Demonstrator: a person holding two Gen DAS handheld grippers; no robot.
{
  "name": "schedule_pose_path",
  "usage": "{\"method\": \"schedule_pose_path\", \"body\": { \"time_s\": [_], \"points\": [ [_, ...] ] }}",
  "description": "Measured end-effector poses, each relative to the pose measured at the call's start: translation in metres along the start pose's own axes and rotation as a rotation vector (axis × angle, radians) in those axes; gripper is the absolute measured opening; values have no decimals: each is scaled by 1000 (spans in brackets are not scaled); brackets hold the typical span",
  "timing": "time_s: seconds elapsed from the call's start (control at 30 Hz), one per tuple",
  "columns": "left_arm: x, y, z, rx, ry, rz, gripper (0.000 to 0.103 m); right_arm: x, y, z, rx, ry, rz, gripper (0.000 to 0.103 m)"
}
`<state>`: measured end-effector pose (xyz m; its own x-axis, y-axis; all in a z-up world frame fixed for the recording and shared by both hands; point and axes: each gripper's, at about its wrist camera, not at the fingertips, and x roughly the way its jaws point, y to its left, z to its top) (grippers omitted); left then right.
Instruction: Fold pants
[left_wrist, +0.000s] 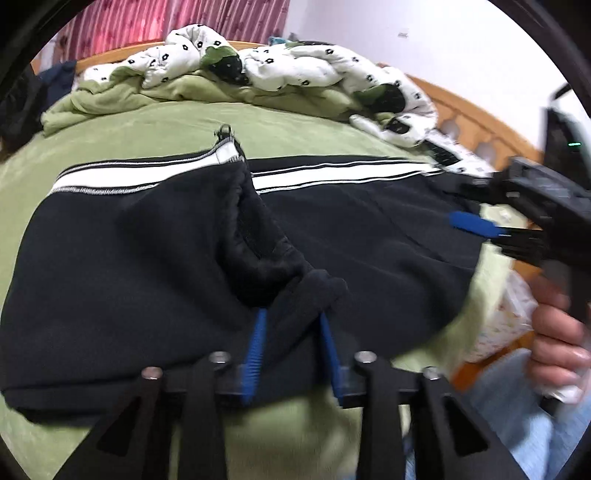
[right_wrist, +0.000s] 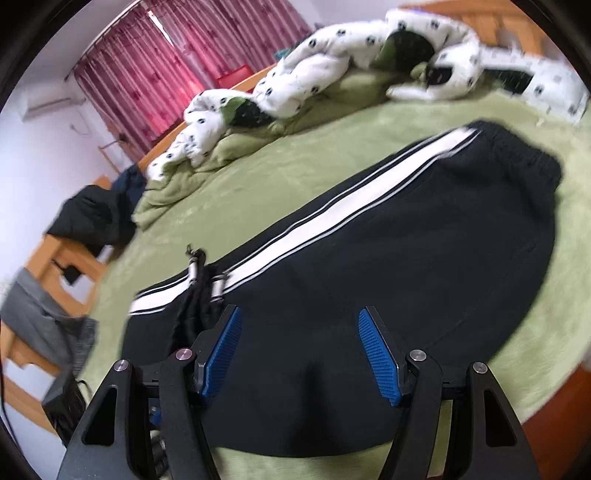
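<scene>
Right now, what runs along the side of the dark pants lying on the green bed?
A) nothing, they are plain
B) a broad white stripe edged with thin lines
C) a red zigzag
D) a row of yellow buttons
B: the pants carry a broad white stripe bordered by thin lines, running from the waistband down the leg, as they lie on the green bedspread.
</scene>
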<state>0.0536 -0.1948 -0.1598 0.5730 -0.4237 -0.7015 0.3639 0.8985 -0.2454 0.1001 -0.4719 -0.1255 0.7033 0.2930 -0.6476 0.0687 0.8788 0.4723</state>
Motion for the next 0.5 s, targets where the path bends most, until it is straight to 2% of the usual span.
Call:
{"method": "schedule_pose_path", "body": {
  "time_s": [0.07,0.1,0.23,0.3,0.37,0.43,0.5],
  "points": [
    [-18,12,-4,-19,-33,44,54,10,17,-1,-49,28,38,66],
    [-30,21,-7,-28,-57,68,56,15,25,-1,-70,39,55,66],
    [-75,73,-25,-102,-112,167,60,41,63,-11,-139,129,156,66],
    [-85,92,-30,-121,-106,209,60,51,82,-18,-190,144,149,66],
    [-95,111,-43,-134,-76,313,63,56,101,-28,-285,132,126,66],
    [-99,124,-53,-134,-42,374,63,59,123,-41,-401,122,122,66],
    [-103,135,-60,-146,-37,370,63,63,145,-57,-530,119,117,62]
  ]
}}
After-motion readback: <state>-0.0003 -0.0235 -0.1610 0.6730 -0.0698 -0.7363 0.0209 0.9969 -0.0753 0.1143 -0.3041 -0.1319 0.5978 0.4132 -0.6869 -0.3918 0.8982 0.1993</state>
